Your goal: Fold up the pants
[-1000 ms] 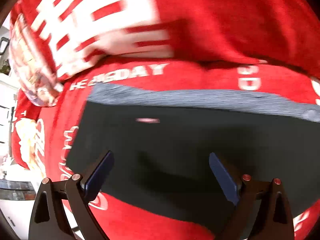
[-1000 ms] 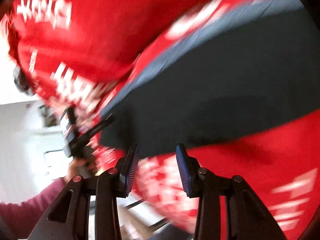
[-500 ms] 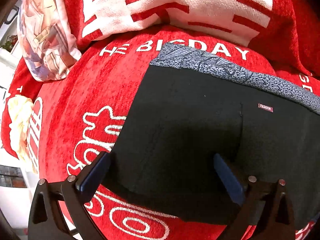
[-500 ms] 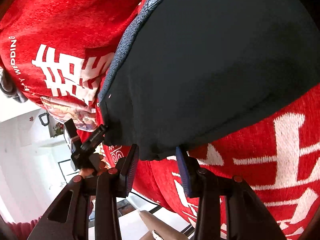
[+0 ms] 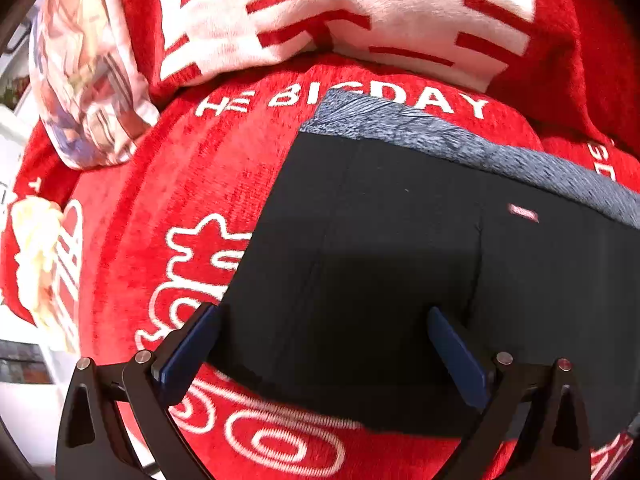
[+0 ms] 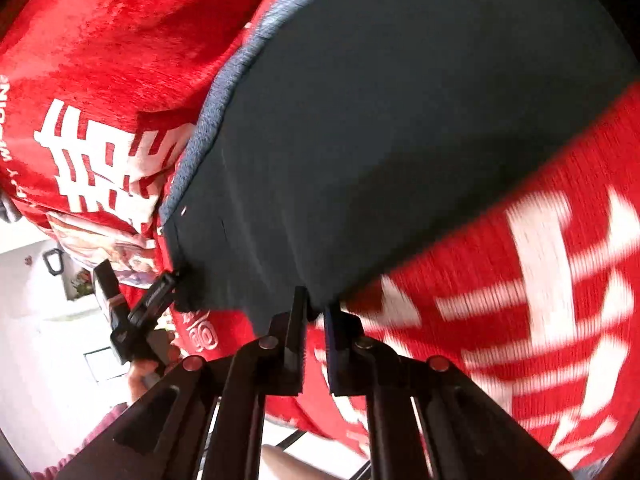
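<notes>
Black pants (image 5: 400,264) with a grey patterned waistband (image 5: 460,140) lie flat on a red cover printed with white letters (image 5: 160,200). My left gripper (image 5: 320,344) is open, its blue pads straddling the near edge of the pants. In the right wrist view the pants (image 6: 380,140) fill the middle. My right gripper (image 6: 316,320) is shut on the near edge of the pants. The left gripper (image 6: 160,288) shows there at the pants' corner, held by a hand.
A red and white cushion (image 5: 340,12) lies beyond the waistband. A pale printed pillow (image 5: 84,88) sits at the far left. The cover's edge drops to a white floor (image 6: 48,320) at the left.
My right gripper has closed from part open onto the pants' edge. My left gripper stays open and has shifted slightly closer over the pants.
</notes>
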`<state>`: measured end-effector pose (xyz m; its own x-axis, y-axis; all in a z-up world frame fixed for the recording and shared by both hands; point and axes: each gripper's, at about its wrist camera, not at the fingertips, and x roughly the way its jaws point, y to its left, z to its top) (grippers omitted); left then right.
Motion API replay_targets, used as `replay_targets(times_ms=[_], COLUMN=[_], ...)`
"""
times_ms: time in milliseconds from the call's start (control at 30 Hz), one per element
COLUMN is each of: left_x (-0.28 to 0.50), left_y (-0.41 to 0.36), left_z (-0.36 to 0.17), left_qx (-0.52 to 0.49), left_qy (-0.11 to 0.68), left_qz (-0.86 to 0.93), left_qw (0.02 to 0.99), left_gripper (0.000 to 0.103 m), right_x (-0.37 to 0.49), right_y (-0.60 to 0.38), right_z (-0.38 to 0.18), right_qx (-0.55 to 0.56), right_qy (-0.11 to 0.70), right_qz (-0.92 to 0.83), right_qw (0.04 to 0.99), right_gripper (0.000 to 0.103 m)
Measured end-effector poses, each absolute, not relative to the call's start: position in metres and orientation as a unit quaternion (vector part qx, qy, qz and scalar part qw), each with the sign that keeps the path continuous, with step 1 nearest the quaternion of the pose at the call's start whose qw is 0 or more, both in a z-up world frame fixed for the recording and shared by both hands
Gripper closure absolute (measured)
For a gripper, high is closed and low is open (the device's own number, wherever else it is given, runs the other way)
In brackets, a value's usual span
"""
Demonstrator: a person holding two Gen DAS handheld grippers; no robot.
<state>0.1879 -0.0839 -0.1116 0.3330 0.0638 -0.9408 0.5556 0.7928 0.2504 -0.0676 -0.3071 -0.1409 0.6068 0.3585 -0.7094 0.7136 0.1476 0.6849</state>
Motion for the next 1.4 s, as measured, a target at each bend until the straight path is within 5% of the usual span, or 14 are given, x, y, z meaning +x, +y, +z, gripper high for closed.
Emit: replay_targets(times_ms=[100,200,433,700,1100,1400], left_x=[0.165,0.130,0.029,0.002,-0.016,-0.044], left_y=[-0.095,-0.121,-0.210,-0.209,-0.185,-0.193], left_z=[-0.086,-0.072,-0.119,-0.106,-0.041,-0.004], left_qx=[0.281,0.281,0.323,0.379,0.383,0.392], left_qy=[0.535,0.527,0.546,0.524,0.553,0.551], left_qz=[-0.190,-0.243,-0.324,-0.316,-0.296,-0.318], left_qw=[0.774,0.764,0.701,0.694,0.678,0.664], left_gripper=[0.000,0.000,0.000,0.000,0.000,0.000], right_x=[-0.081,-0.094,-0.097,-0.134,-0.212,-0.263], right_y=[-0.318,-0.351,-0.415,-0.389,-0.379,-0.392], right_z=[-0.108,-0.075,-0.088,-0.091,-0.023,0.015], right_qx=[0.574,0.490,0.407,0.443,0.509,0.543], right_qy=[0.446,0.459,0.504,0.519,0.478,0.424], right_qz=[-0.153,-0.204,-0.274,-0.254,-0.300,-0.352], right_qw=[0.669,0.712,0.711,0.686,0.650,0.634], right_gripper=[0.091,0.077,0.077,0.076,0.041,0.040])
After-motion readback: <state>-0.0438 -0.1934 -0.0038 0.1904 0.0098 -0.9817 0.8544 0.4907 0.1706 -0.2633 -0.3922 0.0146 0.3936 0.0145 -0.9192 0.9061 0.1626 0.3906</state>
